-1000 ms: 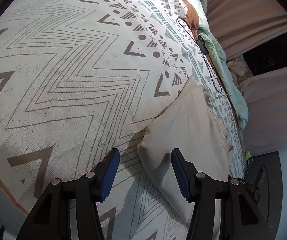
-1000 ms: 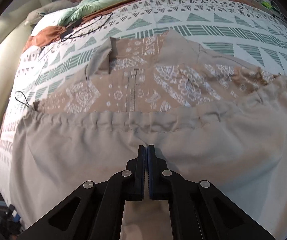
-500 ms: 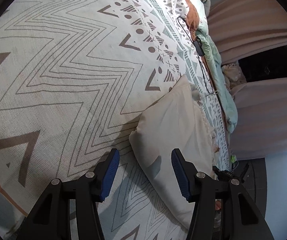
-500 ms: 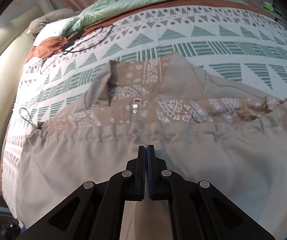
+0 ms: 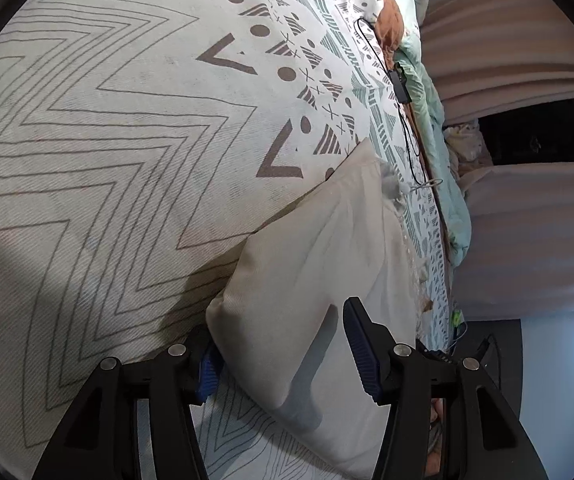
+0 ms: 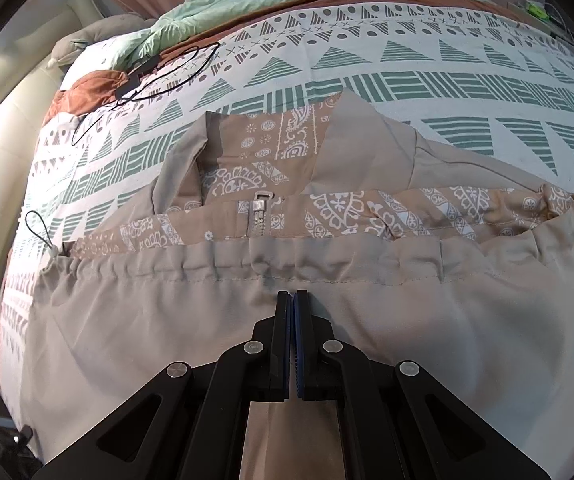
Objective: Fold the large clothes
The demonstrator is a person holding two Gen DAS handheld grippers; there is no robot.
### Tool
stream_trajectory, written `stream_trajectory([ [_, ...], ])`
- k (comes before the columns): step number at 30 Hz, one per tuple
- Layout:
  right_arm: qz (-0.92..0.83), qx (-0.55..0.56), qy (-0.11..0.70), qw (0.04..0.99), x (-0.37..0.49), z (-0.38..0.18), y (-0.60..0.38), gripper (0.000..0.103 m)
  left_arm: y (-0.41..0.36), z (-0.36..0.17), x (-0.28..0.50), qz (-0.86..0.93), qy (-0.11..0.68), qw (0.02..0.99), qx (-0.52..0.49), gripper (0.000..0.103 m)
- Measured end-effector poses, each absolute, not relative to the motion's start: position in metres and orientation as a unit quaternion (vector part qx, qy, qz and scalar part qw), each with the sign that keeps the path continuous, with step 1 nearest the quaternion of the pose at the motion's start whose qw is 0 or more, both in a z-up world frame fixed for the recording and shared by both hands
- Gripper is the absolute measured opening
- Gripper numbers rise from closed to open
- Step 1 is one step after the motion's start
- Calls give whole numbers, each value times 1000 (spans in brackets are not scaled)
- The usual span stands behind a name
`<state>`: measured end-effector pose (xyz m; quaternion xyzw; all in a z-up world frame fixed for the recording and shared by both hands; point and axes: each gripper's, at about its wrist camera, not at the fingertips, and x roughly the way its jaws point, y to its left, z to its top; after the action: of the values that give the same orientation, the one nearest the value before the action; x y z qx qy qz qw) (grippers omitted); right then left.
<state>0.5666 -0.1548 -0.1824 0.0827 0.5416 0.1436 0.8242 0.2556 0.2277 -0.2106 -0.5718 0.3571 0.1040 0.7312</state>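
Beige jacket (image 6: 367,344) spread on the bed (image 6: 407,80), its gathered hem folded up toward the patterned lining and zipper (image 6: 259,216). The right hand-held gripper (image 6: 291,300) is closed just below the hem; whether it pinches cloth cannot be told. The left hand-held gripper (image 5: 283,344) stands open astride the garment's folded corner near the bed's edge, not pressing it. Step in hand: securing that corner; next, likely closing on it.
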Motion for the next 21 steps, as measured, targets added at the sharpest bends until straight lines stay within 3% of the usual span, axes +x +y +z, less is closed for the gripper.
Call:
stream_trajectory([
  [5, 143, 86, 544, 822, 573, -187, -152, 2, 217, -208, 272, 100, 373, 742, -548, 56],
  [6, 142, 85, 544, 822, 573, -188, -151, 2, 215, -207, 273, 106, 377, 746, -538, 46],
  [7, 142, 83, 544, 823, 574, -189, -150, 2, 215, -208, 274, 114, 383, 747, -532, 27],
  [10, 157, 85, 545, 820, 577, -188, -148, 3, 220, -215, 267, 112, 373, 739, -550, 13],
  [13, 167, 101, 556, 808, 574, -183, -153, 6, 216, -207, 259, 113, 361, 751, -541, 8],
  [14, 169, 107, 557, 806, 570, -179, -156, 8, 215, -204, 256, 113, 356, 755, -539, 8],
  [15, 171, 111, 553, 808, 563, -172, -159, 18, 214, -201, 254, 111, 351, 758, -539, 7],
  [16, 172, 109, 548, 811, 558, -166, -160, 36, 214, -199, 252, 110, 347, 759, -540, 7],
  [17, 173, 106, 540, 817, 549, -158, -162, 43, 213, -196, 250, 108, 343, 760, -541, 7],
  [18, 175, 102, 532, 822, 541, -151, -164, 48, 213, -194, 248, 106, 340, 761, -542, 7],
  [21, 191, 103, 513, 830, 511, -130, -173, 48, 208, -185, 244, 104, 332, 766, -540, 7],
])
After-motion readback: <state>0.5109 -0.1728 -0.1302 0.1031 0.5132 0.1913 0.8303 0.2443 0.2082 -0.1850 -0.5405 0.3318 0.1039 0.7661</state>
